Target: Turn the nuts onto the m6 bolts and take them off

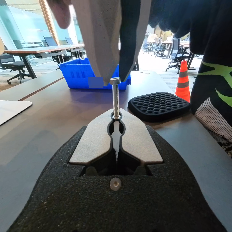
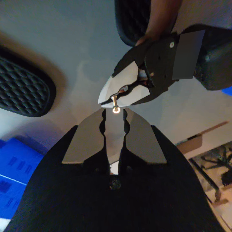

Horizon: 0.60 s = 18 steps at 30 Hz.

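A silver bolt [image 1: 115, 99] stands upright, its lower end clamped in the notch of my left gripper [image 1: 116, 111], which is shut on it. A silver nut [image 1: 115, 80] sits at the bolt's top end. My right gripper [image 1: 114, 82] comes down from above, one fingertip on each side of the nut. In the right wrist view the right gripper [image 2: 114, 110] is open, the nut [image 2: 116, 110] lies between its pads with a gap on both sides, and the left gripper [image 2: 102, 104] holds the bolt [image 2: 114, 101].
A blue bin [image 1: 77, 74] stands behind on the grey table [image 1: 50, 119]. A black honeycomb pad [image 1: 158, 106] lies to the right and a white board [image 1: 12, 110] at the left. An orange cone [image 1: 183, 80] stands beyond the table edge. A person's sleeve [image 1: 213, 75] fills the right side. The gap from one gripper's tips to the other's is roughly 5 centimetres.
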Tool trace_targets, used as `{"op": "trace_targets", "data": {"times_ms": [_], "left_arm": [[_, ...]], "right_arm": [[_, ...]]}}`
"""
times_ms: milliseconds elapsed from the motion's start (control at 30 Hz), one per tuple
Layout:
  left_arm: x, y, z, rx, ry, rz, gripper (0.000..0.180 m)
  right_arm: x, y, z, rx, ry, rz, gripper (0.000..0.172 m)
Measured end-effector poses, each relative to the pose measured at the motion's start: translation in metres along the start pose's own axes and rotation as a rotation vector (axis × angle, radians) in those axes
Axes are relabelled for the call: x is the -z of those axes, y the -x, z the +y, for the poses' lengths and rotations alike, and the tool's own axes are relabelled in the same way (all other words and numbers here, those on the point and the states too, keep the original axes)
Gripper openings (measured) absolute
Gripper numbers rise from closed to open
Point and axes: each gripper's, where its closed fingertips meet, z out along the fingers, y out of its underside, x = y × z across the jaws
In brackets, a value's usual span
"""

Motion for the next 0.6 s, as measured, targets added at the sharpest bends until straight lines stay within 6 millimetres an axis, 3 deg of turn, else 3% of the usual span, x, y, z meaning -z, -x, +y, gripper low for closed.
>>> {"op": "trace_targets", "data": {"times_ms": [200,400,500,600], "left_arm": [[-0.0001,0.0007,0.0002,0.003,0.002,-0.004,0.003],[-0.0014,0.003,0.0017,-0.005,0.016,-0.032,0.003],[-0.0027,0.0012,0.0033,-0.019,0.029,-0.028,0.003],[-0.0009,0.0015,0.001,-0.004,0.01,-0.018,0.003]], "right_arm": [[-0.0014,-0.0043,-0.0018,-0.062,-0.034,-0.006,0.01],[-0.0021,0.0014,0.0017,-0.782,0.087,-0.002,0.01],[-0.0027,0.0022,0.0005,-0.783,0.086,0.035,0.01],[-0.0018,-0.0014,-0.0032,-0.58,0.039,0.051,0.051]]}}
